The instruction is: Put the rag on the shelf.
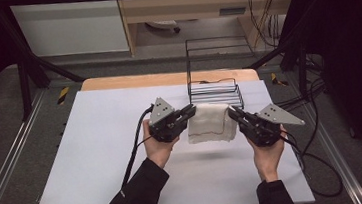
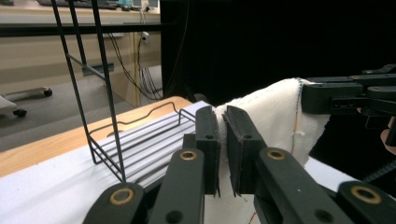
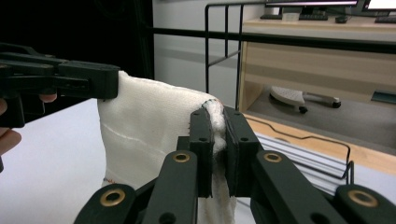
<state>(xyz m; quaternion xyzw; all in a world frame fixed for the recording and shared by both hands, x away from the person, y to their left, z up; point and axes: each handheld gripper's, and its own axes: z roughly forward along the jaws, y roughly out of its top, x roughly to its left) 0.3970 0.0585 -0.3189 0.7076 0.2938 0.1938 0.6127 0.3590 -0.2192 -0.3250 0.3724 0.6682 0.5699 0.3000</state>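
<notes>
The left hand-held gripper is clamped on one top corner of a white cloth. In the left gripper view its two black jaws are pressed together with the edge of the cloth squeezed between them. The right hand-held gripper is clamped on the other top corner. In the right gripper view the cloth bunches up in a little fold between the jaws.

The cloth hangs down between the two hand-held grippers. It is up in the air above the table, and a soft shadow lies on the white table top under it. The cloth has a thin dark stitch line near its edges.

A hand holds each hand-held gripper from below, and dark sleeves come in from the bottom of the high view. A black cable trails from each one across the table.

Just behind the cloth stands a black wire rack with a tall back and a low tray of thin bars. It stands at the far edge of the table, near the middle.
</notes>
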